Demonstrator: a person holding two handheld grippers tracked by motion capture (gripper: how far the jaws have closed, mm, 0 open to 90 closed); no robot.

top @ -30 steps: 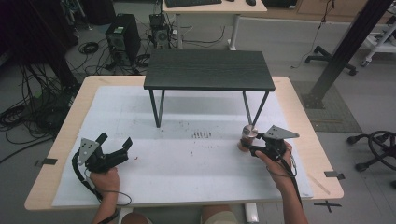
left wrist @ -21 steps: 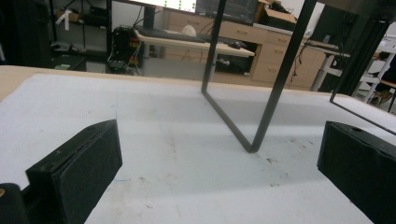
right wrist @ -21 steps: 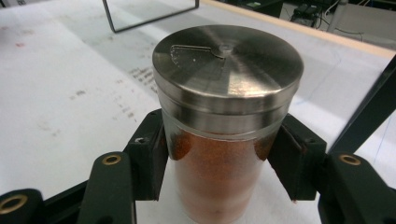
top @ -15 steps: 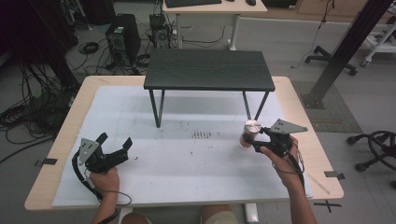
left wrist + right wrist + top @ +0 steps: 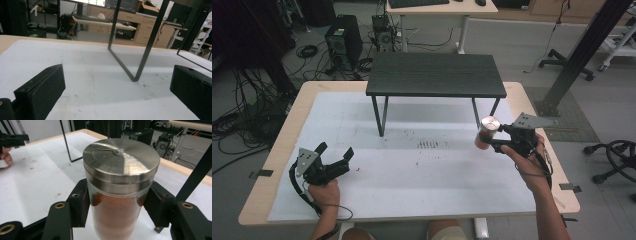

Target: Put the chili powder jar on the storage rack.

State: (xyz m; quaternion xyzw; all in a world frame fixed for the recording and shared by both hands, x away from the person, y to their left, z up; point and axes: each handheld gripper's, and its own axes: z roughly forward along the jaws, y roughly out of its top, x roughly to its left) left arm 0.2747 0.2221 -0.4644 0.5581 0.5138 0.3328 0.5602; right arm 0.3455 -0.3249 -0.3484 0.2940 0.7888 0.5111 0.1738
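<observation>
Since the earlier frames we see the right gripper (image 5: pixel 490 141) has risen off the white table cover (image 5: pixel 412 195), carrying its load up with it, while the left gripper (image 5: pixel 335 158) has stayed where it was. We count one jar: a clear glass shaker jar with a brushed steel lid (image 5: pixel 121 182), round and upright, filled with a fine reddish-brown powder. It sits pinched between the right gripper's two black pads, one pressed on each side of the glass just below the lid, and it hangs above the right part of the table, in front of the stand's right legs. The lid is flat and matt-shiny, with a small pivoting flap riveted near its middle. We count two grippers, each with two blocky black jaws. The left gripper's jaws stand spread wide with nothing between them, resting low near the front left of the table. There is one small black stand with a dark wood-grain top and thin bent metal legs (image 5: pixel 435 75), its legs forming two narrow loops. The one pale wooden table (image 5: pixel 282 150) wears a single white sheet, smooth but speckled with small reddish and dark marks.
</observation>
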